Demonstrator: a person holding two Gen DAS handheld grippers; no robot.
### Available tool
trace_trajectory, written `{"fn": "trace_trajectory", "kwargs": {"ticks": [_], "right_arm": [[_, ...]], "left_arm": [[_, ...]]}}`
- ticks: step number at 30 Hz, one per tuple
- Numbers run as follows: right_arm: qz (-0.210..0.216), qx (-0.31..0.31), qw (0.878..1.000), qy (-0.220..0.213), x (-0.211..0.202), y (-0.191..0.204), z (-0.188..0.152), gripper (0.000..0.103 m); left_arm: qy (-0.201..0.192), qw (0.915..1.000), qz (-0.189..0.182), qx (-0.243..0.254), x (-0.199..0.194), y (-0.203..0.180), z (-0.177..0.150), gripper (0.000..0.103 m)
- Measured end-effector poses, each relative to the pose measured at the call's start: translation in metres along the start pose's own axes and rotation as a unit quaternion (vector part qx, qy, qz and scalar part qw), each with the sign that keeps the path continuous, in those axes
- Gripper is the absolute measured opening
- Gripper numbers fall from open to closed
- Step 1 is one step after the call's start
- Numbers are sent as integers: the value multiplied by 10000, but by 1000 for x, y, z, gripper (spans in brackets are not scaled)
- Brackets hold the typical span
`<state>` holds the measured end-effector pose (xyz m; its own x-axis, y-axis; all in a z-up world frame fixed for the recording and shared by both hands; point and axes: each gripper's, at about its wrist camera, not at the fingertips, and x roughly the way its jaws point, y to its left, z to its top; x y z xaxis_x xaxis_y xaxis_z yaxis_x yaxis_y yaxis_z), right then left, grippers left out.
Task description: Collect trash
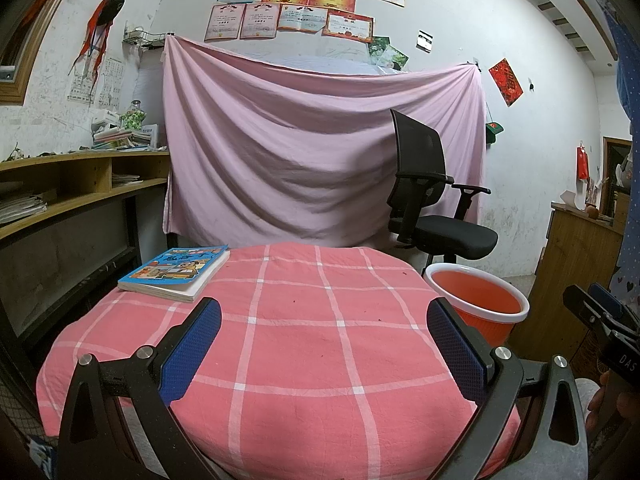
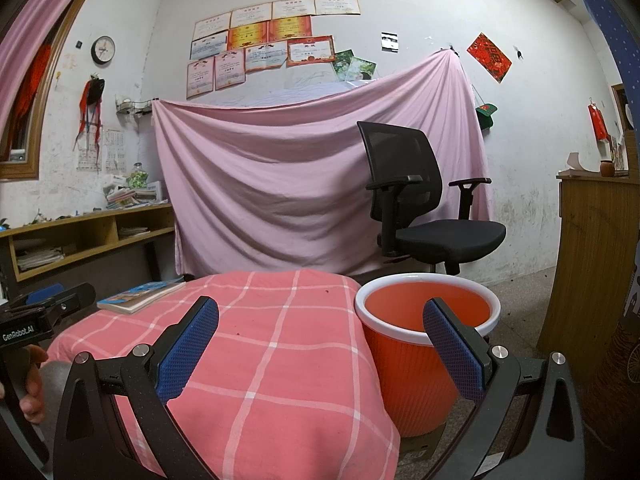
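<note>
An orange waste bin with a white rim stands on the floor at the right of the table, in the left wrist view and in the right wrist view. It looks empty inside. My left gripper is open and empty over the pink checked tablecloth. My right gripper is open and empty, held at the table's right edge, its right finger in front of the bin. I see no loose trash on the cloth, only small dark specks.
A blue children's book lies at the table's far left corner, also seen in the right wrist view. A black office chair stands behind the bin. A wooden shelf is at left, a wooden cabinet at right.
</note>
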<state>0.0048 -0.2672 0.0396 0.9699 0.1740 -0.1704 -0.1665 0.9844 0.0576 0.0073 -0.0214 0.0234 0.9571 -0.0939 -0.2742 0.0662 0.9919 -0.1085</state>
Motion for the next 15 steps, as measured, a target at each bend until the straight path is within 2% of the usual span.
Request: {"fn": "trace_trajectory", "kwargs": {"ticks": [15], "right_arm": [[-2, 10, 10000, 17, 0, 1, -1, 103]], "left_arm": [[76, 9996, 238, 131, 9, 8, -5, 101]]}}
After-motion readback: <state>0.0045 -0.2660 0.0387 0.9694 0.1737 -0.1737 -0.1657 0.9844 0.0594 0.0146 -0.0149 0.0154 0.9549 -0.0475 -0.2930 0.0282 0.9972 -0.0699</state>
